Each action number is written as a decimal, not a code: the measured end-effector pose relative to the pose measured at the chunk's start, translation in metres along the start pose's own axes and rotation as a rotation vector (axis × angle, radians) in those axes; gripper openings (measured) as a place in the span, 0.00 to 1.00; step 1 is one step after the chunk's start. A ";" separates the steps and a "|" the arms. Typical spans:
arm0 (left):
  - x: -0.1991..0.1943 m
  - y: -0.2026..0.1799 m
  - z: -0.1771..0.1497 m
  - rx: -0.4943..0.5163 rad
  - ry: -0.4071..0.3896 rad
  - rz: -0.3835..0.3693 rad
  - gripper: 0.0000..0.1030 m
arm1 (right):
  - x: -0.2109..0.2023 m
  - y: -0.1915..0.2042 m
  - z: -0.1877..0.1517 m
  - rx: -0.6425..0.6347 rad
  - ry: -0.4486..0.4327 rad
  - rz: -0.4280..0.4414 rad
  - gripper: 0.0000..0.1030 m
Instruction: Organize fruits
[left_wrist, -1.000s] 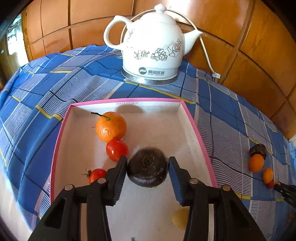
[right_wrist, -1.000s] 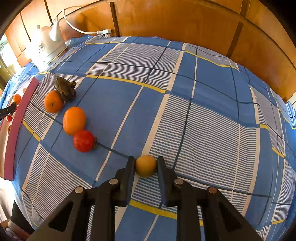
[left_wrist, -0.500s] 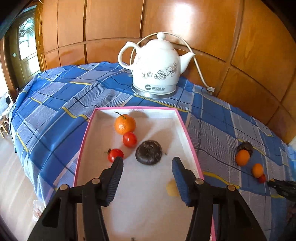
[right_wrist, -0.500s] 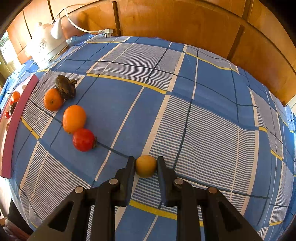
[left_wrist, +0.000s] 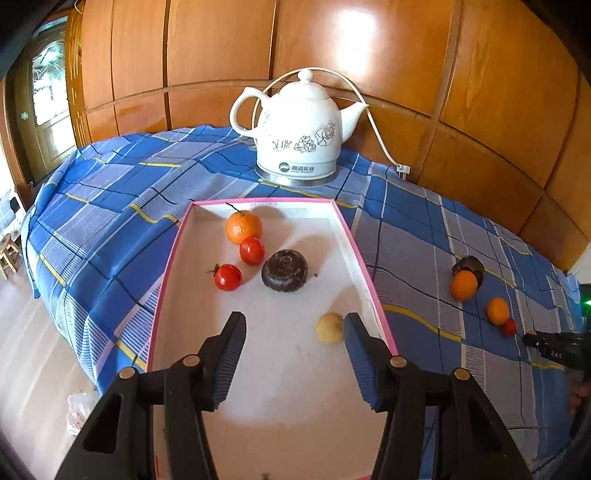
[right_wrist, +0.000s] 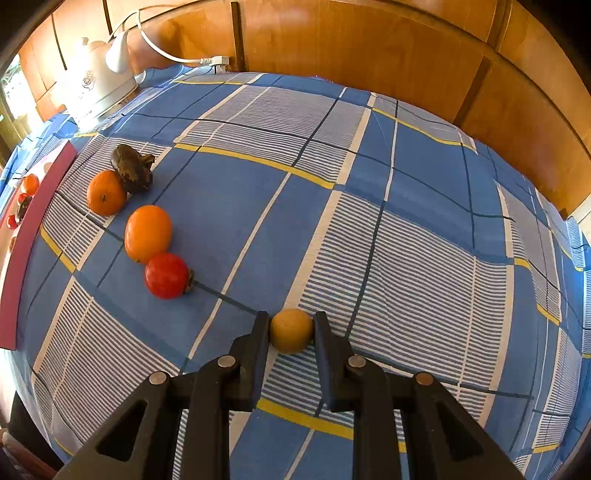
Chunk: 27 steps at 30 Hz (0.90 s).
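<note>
Left gripper (left_wrist: 293, 326) fills the bottom of the left wrist view, its jaws standing apart with nothing between them, above a pink-rimmed white tray (left_wrist: 369, 273). Mid-frame in the tray lie an orange with a stem (left_wrist: 243, 227), two tomatoes (left_wrist: 252, 251) and (left_wrist: 228, 277), and a dark round fruit (left_wrist: 284, 270). A pale yellow fruit (left_wrist: 330, 327) sits just beside the right-hand jaw, by the tray's right wall. A white kettle (left_wrist: 297, 133) stands at upper centre on the blue checked cloth (left_wrist: 110, 206).

Right gripper (right_wrist: 290, 325), at the bottom centre of the right wrist view, is closed on a small yellow fruit (right_wrist: 291, 336). In the left half, on the cloth, a dark fruit (right_wrist: 132, 168), two oranges (right_wrist: 106, 192) and (right_wrist: 148, 232), and a red tomato (right_wrist: 166, 276) form a line, each touching the next.
</note>
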<state>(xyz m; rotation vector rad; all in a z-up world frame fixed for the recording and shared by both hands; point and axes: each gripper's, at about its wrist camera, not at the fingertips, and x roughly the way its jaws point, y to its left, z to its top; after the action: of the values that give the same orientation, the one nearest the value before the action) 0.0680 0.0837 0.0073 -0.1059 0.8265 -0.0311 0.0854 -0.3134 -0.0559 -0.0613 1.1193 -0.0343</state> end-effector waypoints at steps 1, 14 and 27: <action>0.000 0.000 -0.002 0.000 0.003 -0.001 0.54 | 0.000 0.000 0.000 -0.001 0.000 -0.001 0.23; 0.002 0.001 -0.013 -0.005 0.031 0.008 0.54 | -0.001 0.002 0.000 -0.008 -0.002 -0.007 0.23; 0.001 0.002 -0.016 0.001 0.031 0.017 0.55 | -0.001 0.002 0.000 -0.014 -0.004 -0.012 0.23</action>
<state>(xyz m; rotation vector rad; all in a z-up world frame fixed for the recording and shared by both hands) 0.0573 0.0845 -0.0043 -0.0972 0.8587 -0.0170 0.0853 -0.3118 -0.0547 -0.0812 1.1149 -0.0372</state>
